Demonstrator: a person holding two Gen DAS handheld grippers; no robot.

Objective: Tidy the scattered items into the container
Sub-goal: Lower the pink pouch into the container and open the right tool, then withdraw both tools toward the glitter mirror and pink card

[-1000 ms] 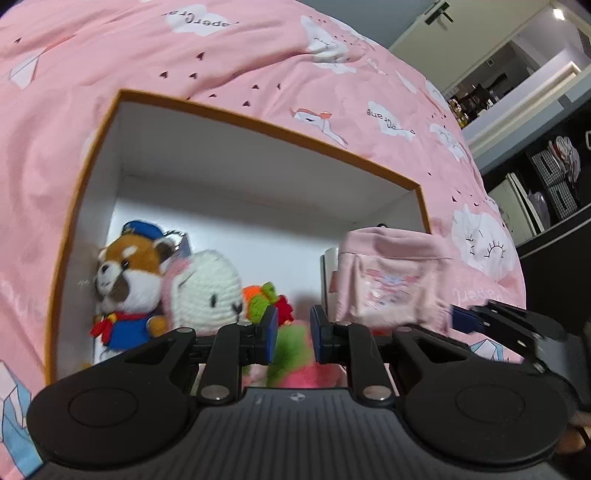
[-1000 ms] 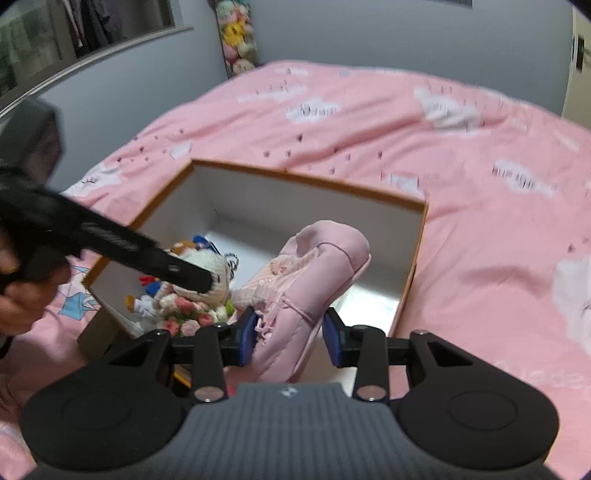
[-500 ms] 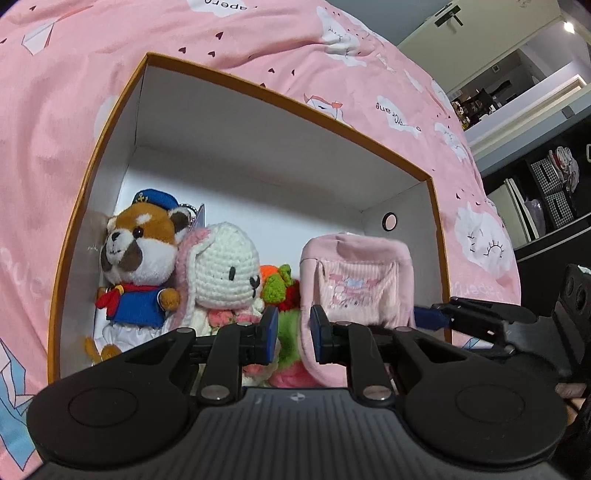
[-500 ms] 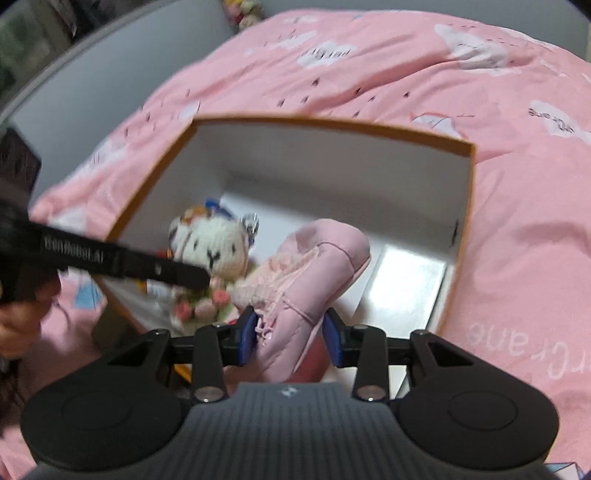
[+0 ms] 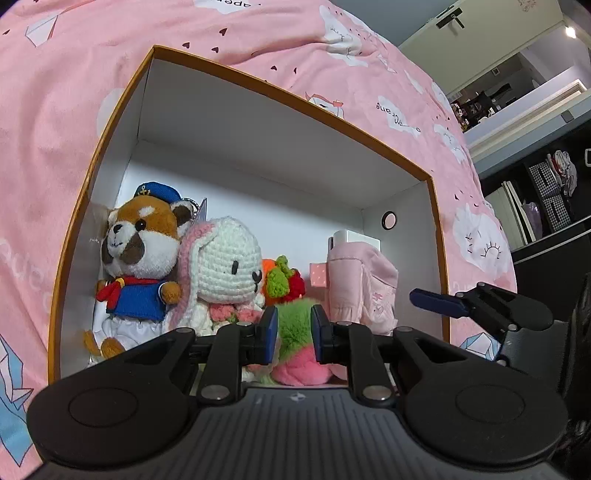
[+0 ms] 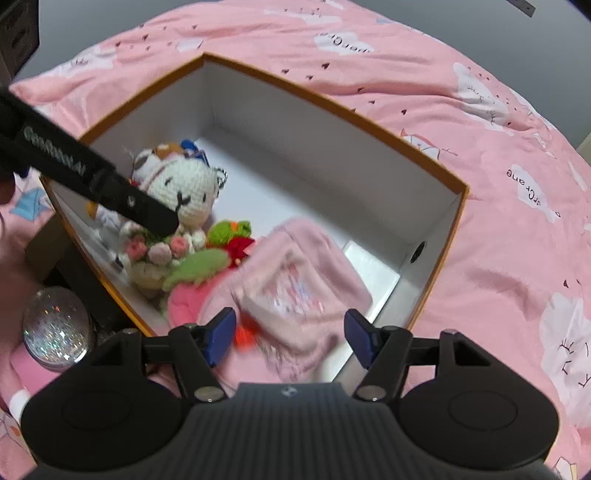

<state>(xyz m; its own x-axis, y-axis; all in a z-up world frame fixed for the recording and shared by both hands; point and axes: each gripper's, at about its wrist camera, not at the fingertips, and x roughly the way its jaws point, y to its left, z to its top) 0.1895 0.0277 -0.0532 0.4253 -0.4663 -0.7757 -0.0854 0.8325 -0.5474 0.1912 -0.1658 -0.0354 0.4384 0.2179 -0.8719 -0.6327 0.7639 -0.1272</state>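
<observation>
Bed: a pink bedspread (image 5: 92,92) printed with white clouds, small dark hearts and paper cranes fills most of both views.
Wall: a plain grey wall (image 6: 110,22) rises behind the far edge of the bed in the right wrist view.
Far right, left wrist view: a pale cabinet door (image 5: 491,40), with a lit ceiling lamp (image 5: 570,32) beyond it.
Right edge, left wrist view: dark shelving (image 5: 546,206) holding black-and-white patterned storage boxes (image 5: 543,181).
</observation>
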